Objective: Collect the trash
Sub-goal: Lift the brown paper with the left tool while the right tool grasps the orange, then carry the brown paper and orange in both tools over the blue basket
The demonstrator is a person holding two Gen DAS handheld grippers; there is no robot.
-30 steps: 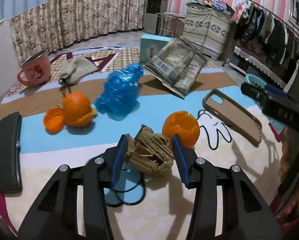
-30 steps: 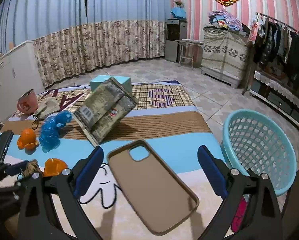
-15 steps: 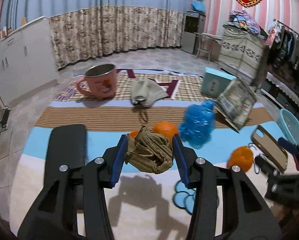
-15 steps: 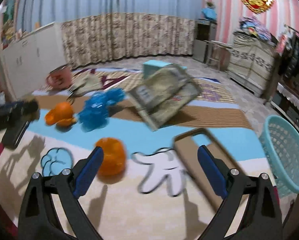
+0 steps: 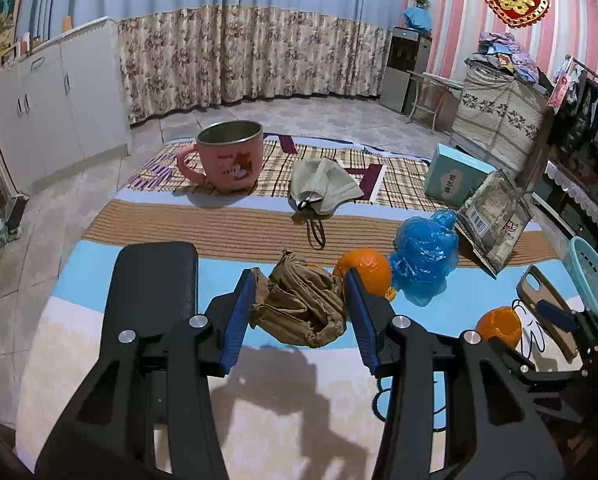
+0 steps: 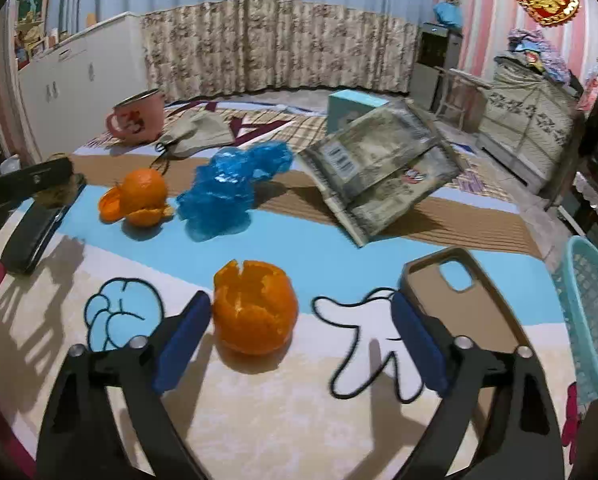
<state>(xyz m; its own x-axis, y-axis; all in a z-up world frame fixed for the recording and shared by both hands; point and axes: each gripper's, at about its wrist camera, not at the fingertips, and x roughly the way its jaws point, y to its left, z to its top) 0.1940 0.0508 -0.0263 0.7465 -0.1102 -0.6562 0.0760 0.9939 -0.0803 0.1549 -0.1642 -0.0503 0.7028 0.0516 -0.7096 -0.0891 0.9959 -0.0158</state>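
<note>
My left gripper (image 5: 301, 280) is shut on a crumpled brown paper wad (image 5: 299, 312), held above the cartoon mat (image 5: 283, 392). An emptied orange peel shell (image 6: 255, 308) sits on the mat between the jaws of my right gripper (image 6: 299, 304), close to the left finger (image 6: 183, 340) and far from the right one. Those jaws are closing and do not press on the peel. More trash lies behind: a second orange peel (image 6: 139, 198), a blue plastic bag (image 6: 231, 188) and a foil packet (image 6: 383, 168). A teal basket (image 6: 595, 320) stands off the mat at right.
A tan phone case (image 6: 459, 300) lies right of the right gripper. A black case (image 5: 151, 300) lies at the left. Farther back are a pink mug (image 5: 231, 156), a grey face mask (image 5: 323, 188) and a teal box (image 5: 455, 180). Cabinets and curtains line the room.
The right gripper has moved left from over the phone case to around the peel shell, and its jaws have narrowed a little. The left gripper has carried the brown wad leftward.
</note>
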